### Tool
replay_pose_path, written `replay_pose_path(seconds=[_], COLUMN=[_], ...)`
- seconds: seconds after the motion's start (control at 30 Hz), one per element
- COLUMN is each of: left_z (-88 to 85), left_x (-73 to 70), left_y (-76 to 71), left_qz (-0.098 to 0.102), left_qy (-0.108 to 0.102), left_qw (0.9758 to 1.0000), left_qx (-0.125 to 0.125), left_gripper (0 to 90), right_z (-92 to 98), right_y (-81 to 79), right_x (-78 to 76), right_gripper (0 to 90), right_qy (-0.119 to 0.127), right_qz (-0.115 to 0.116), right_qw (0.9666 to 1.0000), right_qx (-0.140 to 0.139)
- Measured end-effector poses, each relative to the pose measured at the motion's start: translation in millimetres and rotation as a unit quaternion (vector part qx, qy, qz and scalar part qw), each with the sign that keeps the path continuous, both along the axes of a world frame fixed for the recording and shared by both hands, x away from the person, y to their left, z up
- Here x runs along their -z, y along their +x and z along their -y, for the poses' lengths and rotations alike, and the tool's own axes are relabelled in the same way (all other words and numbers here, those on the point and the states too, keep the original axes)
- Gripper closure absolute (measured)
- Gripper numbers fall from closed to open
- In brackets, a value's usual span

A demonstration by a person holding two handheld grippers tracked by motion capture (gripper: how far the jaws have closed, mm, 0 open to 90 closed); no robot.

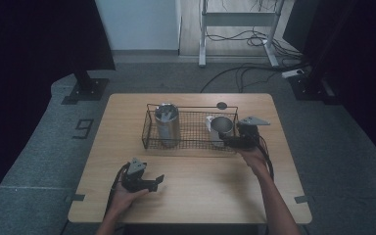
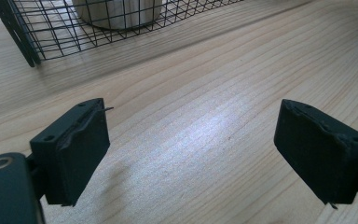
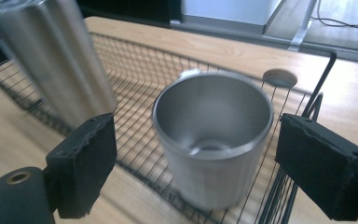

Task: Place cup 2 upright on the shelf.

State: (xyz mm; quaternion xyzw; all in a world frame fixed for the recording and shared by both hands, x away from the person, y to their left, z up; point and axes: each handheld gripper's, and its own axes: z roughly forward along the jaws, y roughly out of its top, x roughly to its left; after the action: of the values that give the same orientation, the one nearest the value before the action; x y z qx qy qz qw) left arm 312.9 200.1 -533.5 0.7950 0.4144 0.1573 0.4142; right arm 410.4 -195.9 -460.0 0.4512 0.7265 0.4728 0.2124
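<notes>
A black wire basket stands at the back middle of the wooden table. A tall steel tumbler stands in its left end and a short steel cup in its right end. My right gripper reaches in at the basket's right front corner. In the right gripper view its gripper is open, the cup stands between the jaws, and the pads are clear of it. The tumbler rises to the left. My left gripper rests low near the front left, open over bare wood.
A white object sits behind the cup in the basket. A round cable hole lies behind the basket. In the left gripper view the basket's corner and the tumbler's base are ahead.
</notes>
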Motion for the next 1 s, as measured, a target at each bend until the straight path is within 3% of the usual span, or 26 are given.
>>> replay_pose_path(seconds=[0.47, 1.0], left_z=[2.5, 5.0], left_x=[1.2, 2.5], left_y=[-0.4, -0.8], left_qz=[-0.001, -0.004], left_qy=[0.003, 0.007], left_qw=[1.0000, 0.9999], left_qx=[0.002, 0.006], left_gripper=[10.4, 10.3], right_z=[31.8, 45.4], right_y=[-57.7, -89.2], right_x=[39.4, 69.6], right_gripper=[12.8, 13.3], right_qy=[0.017, 0.013], right_qz=[-0.011, -0.036], right_qw=[0.9998, 0.9991], right_qx=[0.006, 0.017])
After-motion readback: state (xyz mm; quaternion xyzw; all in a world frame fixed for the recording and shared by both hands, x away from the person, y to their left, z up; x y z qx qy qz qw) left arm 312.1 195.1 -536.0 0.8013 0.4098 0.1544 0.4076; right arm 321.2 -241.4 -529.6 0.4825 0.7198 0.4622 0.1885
